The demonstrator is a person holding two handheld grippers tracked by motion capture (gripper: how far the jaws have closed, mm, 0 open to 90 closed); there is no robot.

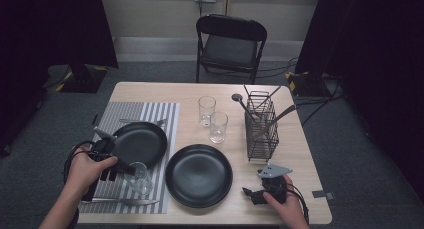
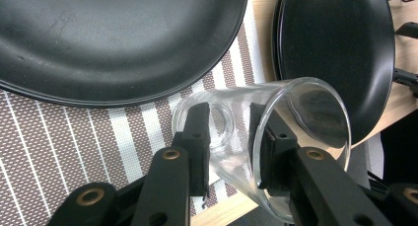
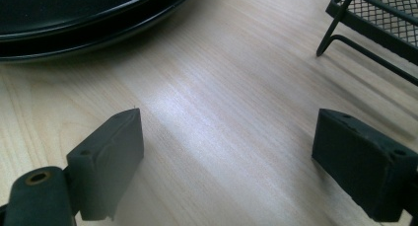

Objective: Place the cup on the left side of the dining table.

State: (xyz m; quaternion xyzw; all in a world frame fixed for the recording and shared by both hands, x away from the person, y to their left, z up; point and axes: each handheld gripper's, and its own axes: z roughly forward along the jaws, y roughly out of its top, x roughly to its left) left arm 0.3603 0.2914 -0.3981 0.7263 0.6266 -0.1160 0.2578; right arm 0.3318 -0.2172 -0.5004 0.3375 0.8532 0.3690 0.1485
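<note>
My left claw [image 2: 227, 137] grips a clear drinking glass [image 2: 276, 137], one pad inside its mouth and one on the outer wall, tipped on its side over the striped placemat [image 2: 64, 137] between the two black plates. With that hold on slick glass, I judge it could slip and roll toward the counter [image 1: 295, 154] edge. My right claw [image 3: 226, 162] rests wide open and empty on the wood beside the wire cutlery caddy [image 3: 384, 18].

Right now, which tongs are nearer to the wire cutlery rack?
Right. The right tongs rest open on the table just in front of the wire rack; the left tongs are across the table, around a tilted glass.
</note>
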